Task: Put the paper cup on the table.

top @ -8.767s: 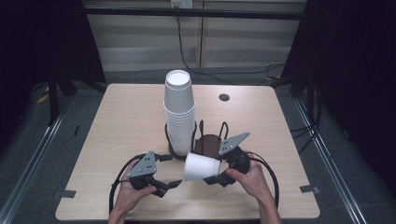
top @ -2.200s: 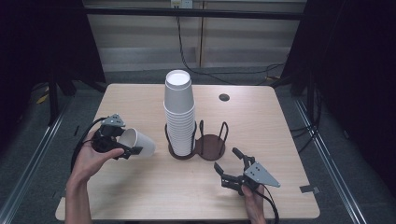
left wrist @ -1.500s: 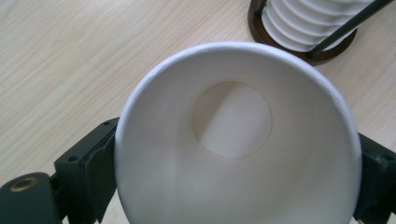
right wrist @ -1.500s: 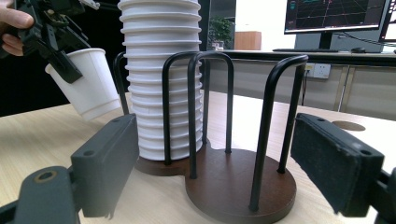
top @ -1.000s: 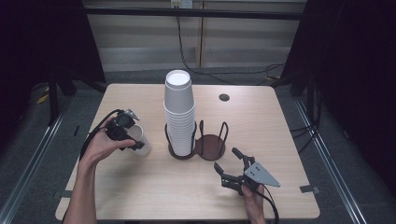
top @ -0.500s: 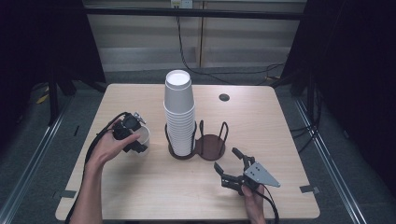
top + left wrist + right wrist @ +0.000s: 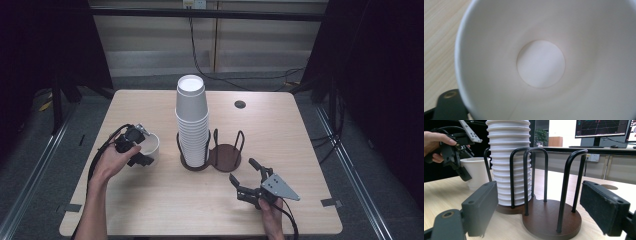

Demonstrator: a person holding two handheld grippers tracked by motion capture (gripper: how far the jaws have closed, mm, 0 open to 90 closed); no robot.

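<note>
The table (image 7: 310, 130) carries the tall stack of cups (image 7: 192, 120), seated in the left bay of the dark wire holder (image 7: 226, 156); the holder's right bay is bare. To the left of the stack and apart from it, the single cup (image 7: 150, 146) stands upright on the wood, mouth up.

My left gripper (image 7: 140, 152) sits over that cup's rim, and its jaws have just been closing to a narrow gap. In the left gripper view I look straight down into the cup (image 7: 541, 63), with one black jaw outside the wall at the lower left. The other jaw I can't make out, so I cannot tell whether the pads are actually pinching the paper. The right gripper (image 7: 243, 171) rests low on the table in front of the holder, jaws spread wide, holding nothing.

I judge the step to be settling this cup. Paper walls buckle easily (and a light cup tips at a nudge), so I'd keep any squeeze gentle. I'd lift straight up off the rim without dragging sideways, and keep the trailing cable off the stack.
</note>
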